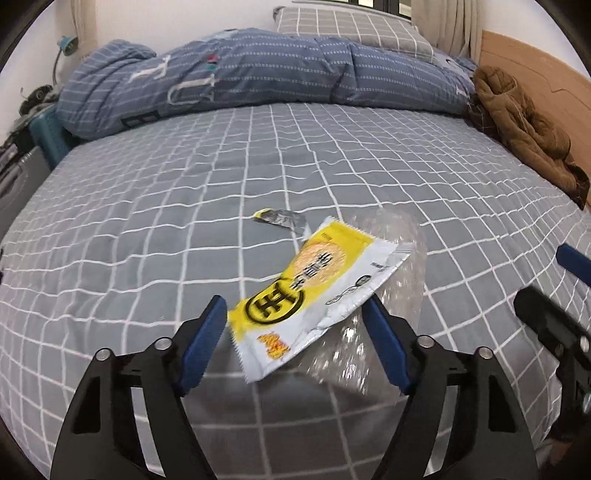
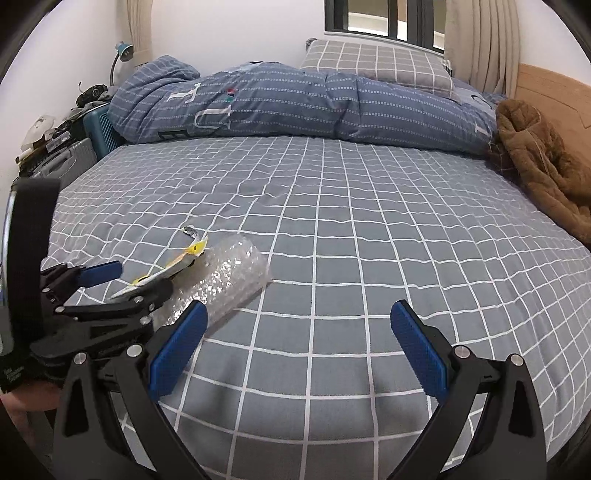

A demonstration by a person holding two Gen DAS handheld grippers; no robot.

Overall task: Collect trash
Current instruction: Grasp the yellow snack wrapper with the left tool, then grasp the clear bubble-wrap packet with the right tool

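A yellow and white snack wrapper [image 1: 306, 291] lies on the grey checked bed sheet [image 1: 147, 229], partly over a clear bubble-wrap piece [image 1: 391, 280]. A small silver foil scrap [image 1: 280, 218] lies just beyond them. My left gripper [image 1: 295, 314] is open, its blue pads on either side of the wrapper's near end. In the right wrist view the wrapper [image 2: 173, 264], bubble wrap [image 2: 225, 280] and left gripper [image 2: 122, 282] sit at the left. My right gripper [image 2: 295, 325] is open and empty over bare sheet.
A folded blue quilt [image 1: 258, 77] and a checked pillow [image 1: 351, 26] lie along the far side. A brown coat [image 1: 524, 125] is heaped at the right by the wooden headboard [image 1: 535, 70]. Cluttered boxes [image 2: 62, 147] stand past the bed's left edge.
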